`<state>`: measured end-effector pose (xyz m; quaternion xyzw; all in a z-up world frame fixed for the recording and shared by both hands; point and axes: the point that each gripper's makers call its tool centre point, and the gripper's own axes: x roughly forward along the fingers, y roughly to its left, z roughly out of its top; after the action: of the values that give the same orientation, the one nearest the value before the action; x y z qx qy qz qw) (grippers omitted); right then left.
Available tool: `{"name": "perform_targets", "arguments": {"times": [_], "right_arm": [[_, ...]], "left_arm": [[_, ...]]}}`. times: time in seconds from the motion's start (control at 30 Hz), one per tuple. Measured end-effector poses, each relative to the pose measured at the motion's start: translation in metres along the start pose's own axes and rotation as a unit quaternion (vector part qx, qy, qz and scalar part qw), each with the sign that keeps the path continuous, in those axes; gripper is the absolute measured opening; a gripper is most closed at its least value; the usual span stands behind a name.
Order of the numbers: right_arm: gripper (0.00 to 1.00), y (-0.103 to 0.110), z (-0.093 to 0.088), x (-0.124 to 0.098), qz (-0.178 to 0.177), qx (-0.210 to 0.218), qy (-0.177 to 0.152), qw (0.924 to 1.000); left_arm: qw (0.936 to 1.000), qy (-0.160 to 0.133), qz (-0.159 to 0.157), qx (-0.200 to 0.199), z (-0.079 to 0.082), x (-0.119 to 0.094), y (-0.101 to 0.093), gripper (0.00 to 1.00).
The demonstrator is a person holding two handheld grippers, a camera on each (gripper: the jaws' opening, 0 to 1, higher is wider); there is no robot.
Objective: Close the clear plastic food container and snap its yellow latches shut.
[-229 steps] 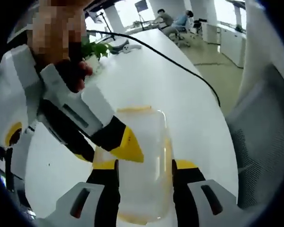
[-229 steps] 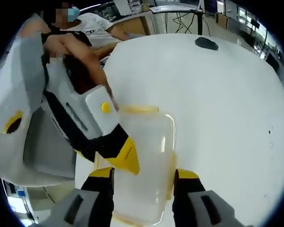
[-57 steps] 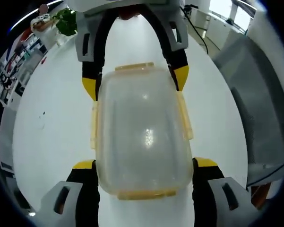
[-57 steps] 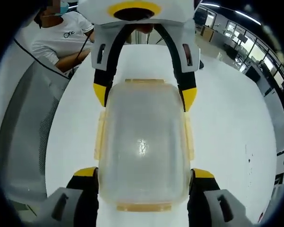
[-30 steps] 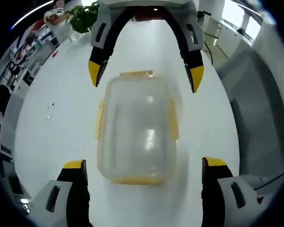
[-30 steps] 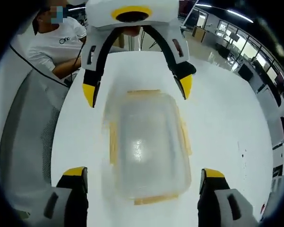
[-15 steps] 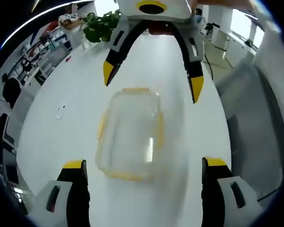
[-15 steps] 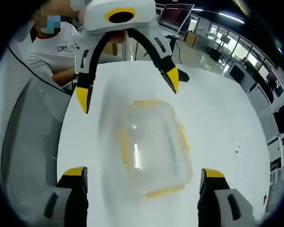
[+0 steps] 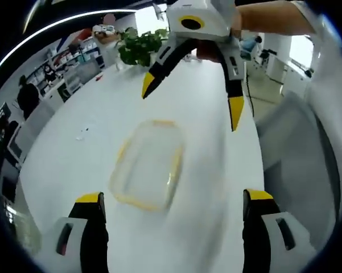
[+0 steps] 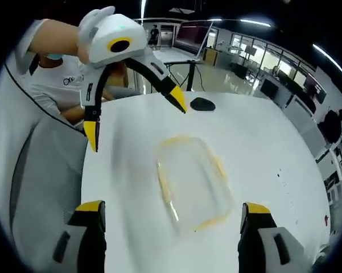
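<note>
Container (image 9: pixel 148 165) lies closed mid-surface (image 9: pixel 91 153); left gripper (image 9: pixel 173 196) and right gripper (image 10: pixel 166 207) hover apart, jaws wide, empty.

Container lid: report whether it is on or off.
On. The lid covers the container, yellow latches lying along its sides; the blur hides whether they are snapped.

Looking down from above opposite sides of the white table (image 9: pixel 205 136), raised well off it and facing each other. Shared by both views: the clear container (image 9: pixel 148 165) on the table's middle, and the opposing hand-held gripper (image 10: pixel 134 114) beyond it.
</note>
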<state>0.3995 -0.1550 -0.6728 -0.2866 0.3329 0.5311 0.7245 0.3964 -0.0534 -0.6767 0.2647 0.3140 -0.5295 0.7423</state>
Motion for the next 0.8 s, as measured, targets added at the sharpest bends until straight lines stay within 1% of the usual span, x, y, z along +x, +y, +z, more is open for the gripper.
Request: {"name": "perform_targets", "arguments": {"times": [0.1, 0.17, 0.2, 0.3, 0.43, 0.47, 0.53, 0.6, 0.67, 0.8], "right_arm": [[0.99, 0.009, 0.002, -0.004, -0.002, -0.004, -0.012, 0.9999], [0.99, 0.014, 0.002, -0.006, -0.004, -0.006, -0.013, 0.9999], [0.99, 0.017, 0.002, -0.007, -0.007, -0.005, -0.017, 0.9998], [0.99, 0.022, 0.002, -0.01, -0.013, 0.013, -0.036, 0.9992], [0.99, 0.031, -0.003, -0.016, -0.026, 0.038, -0.057, 0.9973], [0.99, 0.034, -0.005, -0.016, -0.026, 0.037, -0.054, 0.9975], [0.99, 0.039, -0.009, -0.019, -0.036, 0.036, -0.055, 0.9972], [0.99, 0.042, -0.01, -0.022, -0.042, 0.05, -0.066, 0.9956], [0.99, 0.047, -0.011, -0.027, -0.048, 0.053, -0.072, 0.9949], [0.99, 0.054, -0.008, -0.038, -0.061, 0.059, -0.09, 0.9924]], "left_arm": [[0.9997, -0.024, 0.007, -0.005, 0.004, -0.007, -0.004, 0.97], [0.9993, -0.033, 0.004, -0.017, 0.004, -0.011, -0.009, 0.97], [0.9993, -0.033, 0.003, -0.018, 0.002, -0.012, -0.011, 0.98], [0.9989, -0.042, 0.004, -0.023, 0.002, -0.016, -0.017, 0.98], [0.9974, -0.062, 0.013, -0.034, 0.007, -0.024, -0.024, 0.97], [0.997, -0.068, 0.017, -0.034, 0.009, -0.026, -0.026, 0.97], [0.9968, -0.071, 0.02, -0.029, 0.011, -0.029, -0.032, 0.97], [0.9952, -0.086, 0.027, -0.036, 0.015, -0.033, -0.035, 0.97], [0.9924, -0.106, 0.025, -0.057, 0.018, -0.034, -0.041, 0.96], [0.9922, -0.108, 0.026, -0.056, 0.015, -0.035, -0.051, 0.96]]}}
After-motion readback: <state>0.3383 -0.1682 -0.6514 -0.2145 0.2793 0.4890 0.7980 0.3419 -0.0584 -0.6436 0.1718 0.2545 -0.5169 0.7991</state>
